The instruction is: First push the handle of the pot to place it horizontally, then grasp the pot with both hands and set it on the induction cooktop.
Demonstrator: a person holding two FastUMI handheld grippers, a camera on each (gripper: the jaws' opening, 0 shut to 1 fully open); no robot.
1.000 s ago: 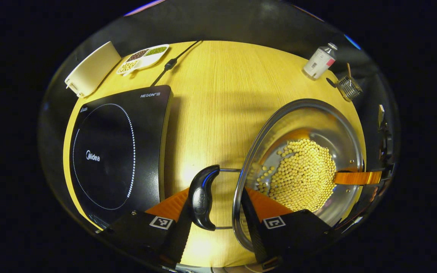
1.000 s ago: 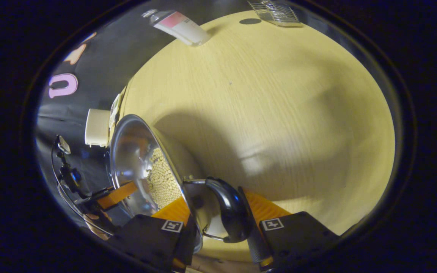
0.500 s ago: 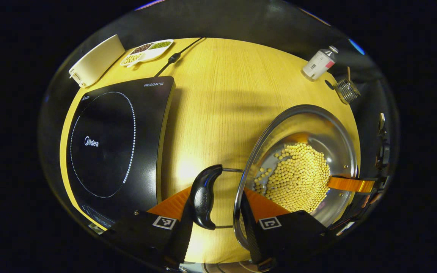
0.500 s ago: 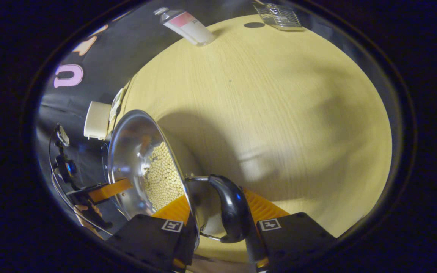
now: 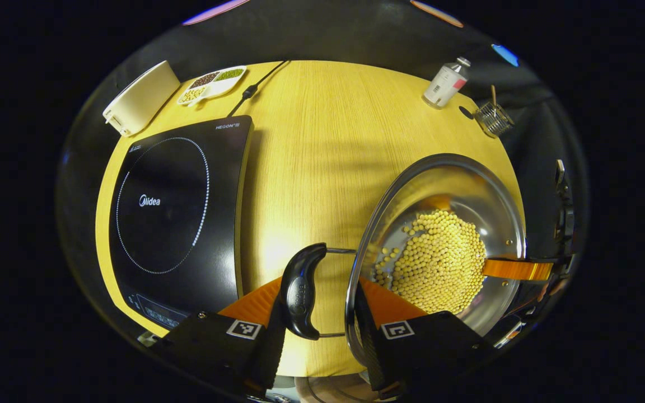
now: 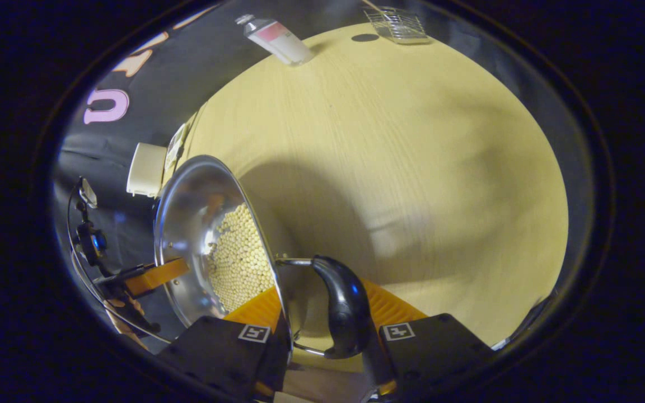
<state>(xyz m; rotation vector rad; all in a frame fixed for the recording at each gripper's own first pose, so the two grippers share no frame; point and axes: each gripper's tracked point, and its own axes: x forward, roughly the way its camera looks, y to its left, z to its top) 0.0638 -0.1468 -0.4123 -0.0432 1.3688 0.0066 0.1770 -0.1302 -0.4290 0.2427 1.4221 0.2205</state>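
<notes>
Pot [image 5: 440,246] full of beans sits lower right, cooktop [image 5: 174,218] off to its left on the bench [image 5: 311,157]. Left gripper [image 5: 319,324] clamps one handle [image 5: 300,291]. Right gripper [image 6: 328,336] looks closed on the other handle [image 6: 345,305], probably.

The pot [image 5: 440,184] is shiny silver with a black handle [image 5: 299,291] and pale yellow beans [image 5: 440,260] inside, the induction cooktop [image 5: 177,212] is black with a white dotted ring, and the table [image 5: 317,157] is light yellow wood grain.
</notes>
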